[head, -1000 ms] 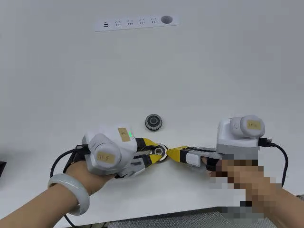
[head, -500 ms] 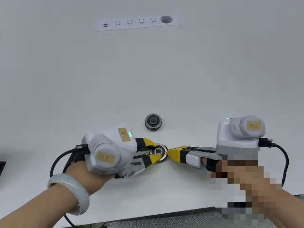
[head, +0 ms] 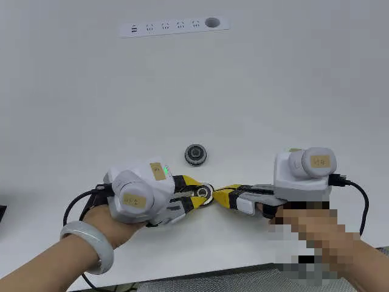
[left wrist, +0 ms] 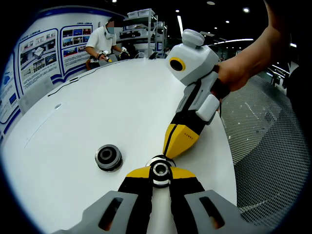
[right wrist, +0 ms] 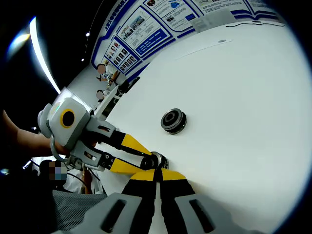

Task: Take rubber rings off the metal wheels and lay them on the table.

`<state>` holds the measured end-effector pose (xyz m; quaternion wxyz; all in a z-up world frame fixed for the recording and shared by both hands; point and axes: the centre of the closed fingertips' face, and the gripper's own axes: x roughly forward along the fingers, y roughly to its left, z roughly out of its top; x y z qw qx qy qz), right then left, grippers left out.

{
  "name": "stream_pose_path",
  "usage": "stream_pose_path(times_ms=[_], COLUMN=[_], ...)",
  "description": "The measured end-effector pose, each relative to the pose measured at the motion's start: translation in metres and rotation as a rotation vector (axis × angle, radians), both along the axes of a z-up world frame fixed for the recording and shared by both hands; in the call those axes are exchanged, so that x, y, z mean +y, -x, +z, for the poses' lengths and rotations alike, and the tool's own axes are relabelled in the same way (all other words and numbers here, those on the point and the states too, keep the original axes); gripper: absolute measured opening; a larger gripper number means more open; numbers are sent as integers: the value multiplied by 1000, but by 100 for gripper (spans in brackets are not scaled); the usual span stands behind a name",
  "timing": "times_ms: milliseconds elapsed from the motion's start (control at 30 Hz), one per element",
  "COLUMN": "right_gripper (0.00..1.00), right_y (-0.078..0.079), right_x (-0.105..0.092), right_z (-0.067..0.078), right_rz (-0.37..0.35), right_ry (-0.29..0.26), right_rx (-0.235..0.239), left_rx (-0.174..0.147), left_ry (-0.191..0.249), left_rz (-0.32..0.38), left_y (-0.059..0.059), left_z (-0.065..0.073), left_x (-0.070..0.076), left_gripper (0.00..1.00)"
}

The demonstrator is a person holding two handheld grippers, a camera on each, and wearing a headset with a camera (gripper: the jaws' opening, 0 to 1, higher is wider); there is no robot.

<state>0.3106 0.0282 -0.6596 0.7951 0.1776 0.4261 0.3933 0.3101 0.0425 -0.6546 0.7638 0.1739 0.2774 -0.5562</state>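
Observation:
My left gripper [head: 203, 194] is shut on a small metal wheel [head: 205, 193] with a dark rubber ring, held just above the table. In the left gripper view the wheel [left wrist: 160, 171] sits between my yellow jaws [left wrist: 160, 173]. My right gripper [head: 220, 196] comes in from the right with its jaws shut, and its tips touch the wheel's rim [right wrist: 156, 159]. I cannot make out whether they pinch the ring. The right gripper's own jaws [right wrist: 157, 175] meet just below the wheel. A second wheel [head: 196, 154] with its ring lies flat on the table beyond them, also seen as a dark disc [left wrist: 108, 157] [right wrist: 173, 120].
A white power strip [head: 173, 26] lies at the far side of the white table [head: 273, 103]. The table's front edge runs just below both hands. Cables trail from both grippers. People stand far off by display boards [left wrist: 105, 41].

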Motion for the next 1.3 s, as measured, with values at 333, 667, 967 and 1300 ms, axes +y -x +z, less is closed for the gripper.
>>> stream_pose_path(times_ms=[333,667,967,1300], right_gripper=[4,3,1,2], right_y=[2,1,3,2], right_x=[0,0,9,12], right_z=[0,0,12,11], right_rz=[17,22,20,22], right_ry=[32,58,-20,-13], right_rx=[-19,-35,-42,-49], left_rx=[0,1,3,3], left_ry=[1,1,-1,-1], left_rz=[1,3,6,6], left_y=[0,0,0,0], left_z=[0,0,0,0], left_x=[0,0,0,0], left_gripper=[12,12,11,12])
